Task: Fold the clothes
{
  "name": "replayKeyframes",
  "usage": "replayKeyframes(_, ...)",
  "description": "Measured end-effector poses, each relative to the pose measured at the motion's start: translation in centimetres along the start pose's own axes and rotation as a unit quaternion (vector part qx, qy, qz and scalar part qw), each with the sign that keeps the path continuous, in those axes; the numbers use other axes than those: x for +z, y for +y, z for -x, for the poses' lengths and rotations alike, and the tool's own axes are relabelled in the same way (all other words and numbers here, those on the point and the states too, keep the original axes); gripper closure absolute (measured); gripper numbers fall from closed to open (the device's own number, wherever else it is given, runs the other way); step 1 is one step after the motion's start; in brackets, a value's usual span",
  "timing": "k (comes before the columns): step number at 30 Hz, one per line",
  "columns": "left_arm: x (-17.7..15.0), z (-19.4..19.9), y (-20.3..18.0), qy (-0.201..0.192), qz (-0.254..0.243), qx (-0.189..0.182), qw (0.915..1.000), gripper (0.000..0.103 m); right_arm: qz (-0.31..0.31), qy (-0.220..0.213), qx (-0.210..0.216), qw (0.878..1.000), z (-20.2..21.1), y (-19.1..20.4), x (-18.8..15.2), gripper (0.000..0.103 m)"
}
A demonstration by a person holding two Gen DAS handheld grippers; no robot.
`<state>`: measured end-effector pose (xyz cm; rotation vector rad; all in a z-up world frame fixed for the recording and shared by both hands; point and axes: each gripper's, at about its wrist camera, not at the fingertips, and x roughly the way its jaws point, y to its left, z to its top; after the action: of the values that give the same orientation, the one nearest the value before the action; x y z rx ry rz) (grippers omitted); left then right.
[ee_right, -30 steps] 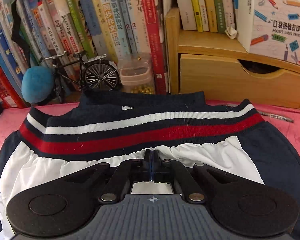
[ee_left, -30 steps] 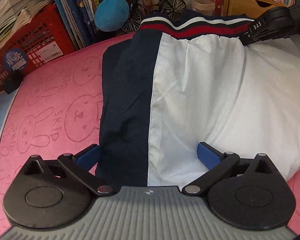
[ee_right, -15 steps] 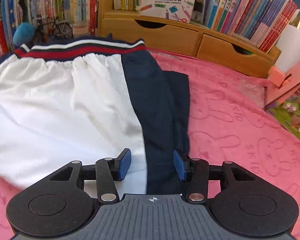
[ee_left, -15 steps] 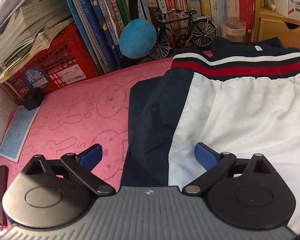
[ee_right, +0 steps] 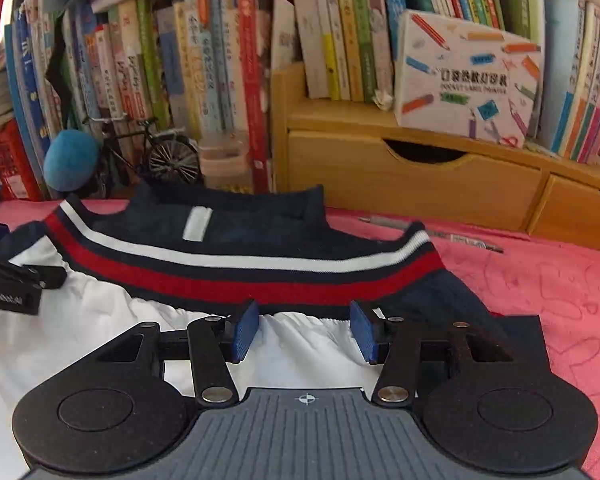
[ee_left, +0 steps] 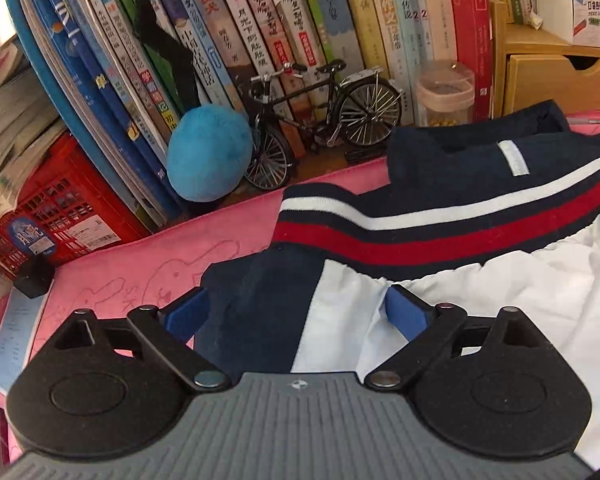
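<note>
A navy and white garment (ee_left: 500, 304) lies folded on the pink mat (ee_left: 140, 264), its red, white and navy striped waistband (ee_left: 440, 236) toward the books. My left gripper (ee_left: 292, 300) stands wide open over the garment's top left corner, one blue pad off the navy edge, the other over white cloth. In the right wrist view the waistband (ee_right: 240, 276) runs just ahead of my right gripper (ee_right: 304, 316), whose jaws are opening over gathered white fabric; nothing is pinched between them. The left tool's black body (ee_right: 8, 284) shows at that view's left edge.
Rows of books (ee_left: 260, 40) line the back. In front of them are a blue plush ball (ee_left: 208, 152), a model bicycle (ee_left: 324, 112), a small jar (ee_left: 444, 92) and a red crate (ee_left: 56, 208). A wooden drawer unit (ee_right: 412, 176) and a pen (ee_right: 440, 232) lie to the right.
The right gripper went from shut at the waistband to open, swung over the garment's lower right side, then returned to the waistband. The left gripper moved up the left edge to the waistband corner.
</note>
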<state>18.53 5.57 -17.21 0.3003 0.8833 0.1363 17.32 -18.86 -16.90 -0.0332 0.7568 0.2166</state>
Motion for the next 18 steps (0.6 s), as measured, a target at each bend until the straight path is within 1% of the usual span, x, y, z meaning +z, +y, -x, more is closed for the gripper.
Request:
replayKeyframes(1,-0.3,-0.4,0.4,-0.001,-0.004,-0.001,1.0000,0.000,0.007,-0.001,0.002,1.000,0.3,-1.2,-1.0,0.053)
replayKeyframes(2,-0.3,-0.4,0.7,-0.002,-0.009,-0.006,0.9999,0.000,0.014,-0.003,0.003,1.000,0.7,-2.5,-1.9,0.053)
replayKeyframes(3,-0.3,-0.4,1.0,-0.003,-0.015,-0.010,0.9998,0.000,0.031,-0.001,-0.008,0.999,1.4,-2.7,-2.0,0.054)
replayKeyframes(4,-0.3,-0.3,1.3,-0.004,-0.020,-0.014,0.9997,0.000,0.049,0.001,-0.019,0.999,2.1,-2.9,-2.1,0.046)
replayKeyframes(5,0.0,0.2,1.2,-0.006,-0.027,-0.006,0.9996,0.000,0.056,0.005,-0.047,0.997,2.9,-2.7,-1.9,0.040)
replayKeyframes(7,0.4,1.9,0.8,-0.016,-0.037,-0.007,0.9992,0.007,0.036,-0.001,-0.053,0.998,5.2,-2.8,-1.6,0.038)
replayKeyframes(8,0.3,2.9,0.7,-0.020,-0.037,-0.015,0.9990,0.007,0.020,-0.002,-0.039,0.999,6.3,-2.7,-1.6,0.037)
replayKeyframes(10,-0.4,5.1,0.3,-0.023,-0.033,-0.039,0.9984,0.006,0.016,0.013,-0.013,1.000,8.0,-1.1,-2.4,0.037)
replayKeyframes(11,-1.1,6.0,-0.1,-0.018,-0.035,-0.046,0.9982,0.006,0.015,0.020,0.000,1.000,8.8,-0.3,-2.8,0.037)
replayKeyframes(12,-1.8,6.5,-0.4,-0.011,-0.043,-0.047,0.9979,0.005,0.021,0.039,0.008,0.999,9.1,0.6,-3.7,0.037)
replayKeyframes(14,-3.9,6.5,-1.0,0.009,-0.076,-0.024,0.9968,0.005,0.034,0.078,0.024,0.996,9.5,2.3,-5.6,0.036)
replayKeyframes(15,-4.9,6.3,-0.6,0.016,-0.081,-0.008,0.9966,0.004,0.036,0.096,0.005,0.995,9.6,1.8,-6.8,0.036)
replayKeyframes(16,-5.8,6.2,0.0,0.023,-0.082,0.005,0.9963,0.000,0.037,0.113,-0.016,0.993,9.7,1.3,-8.1,0.034)
replayKeyframes(17,-6.1,6.2,1.2,0.030,-0.065,0.003,0.9974,0.000,0.022,0.113,-0.022,0.993,10.5,-0.2,-8.7,0.032)
replayKeyframes(18,-6.3,6.2,2.1,0.042,-0.065,0.018,0.9968,0.000,0.007,0.112,-0.027,0.993,11.2,-1.8,-9.2,0.032)
